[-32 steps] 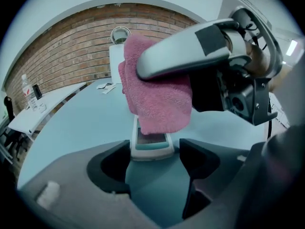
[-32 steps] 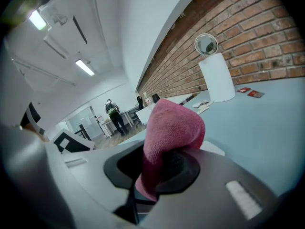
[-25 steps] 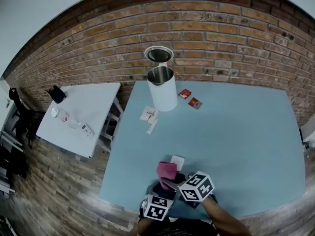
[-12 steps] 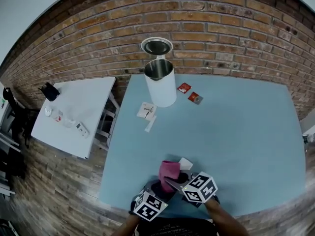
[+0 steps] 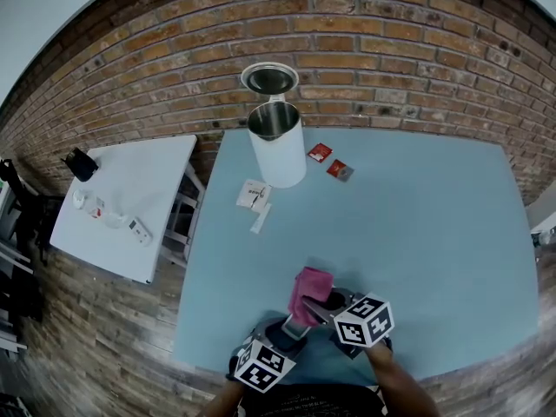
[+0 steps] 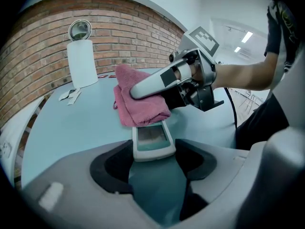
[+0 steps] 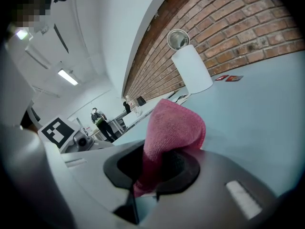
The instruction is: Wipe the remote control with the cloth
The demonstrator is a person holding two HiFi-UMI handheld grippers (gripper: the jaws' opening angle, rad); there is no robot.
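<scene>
A big brick wall is seen at the back, and a wide blue table is set in front of it. A tall white pot with its lid up is stood far off on the table. Near the front edge, the left claw is closed on the near end of the remote control, so the remote is held still, pointing away. The right claw is shut on the pink cloth, and the cloth is pressed on the far part of the remote. The wiping seems to be under way but not done: the far part is covered by the cloth, while the near end with the little screen is bare and likely left to be wiped. How clean the covered part is cannot be told.
</scene>
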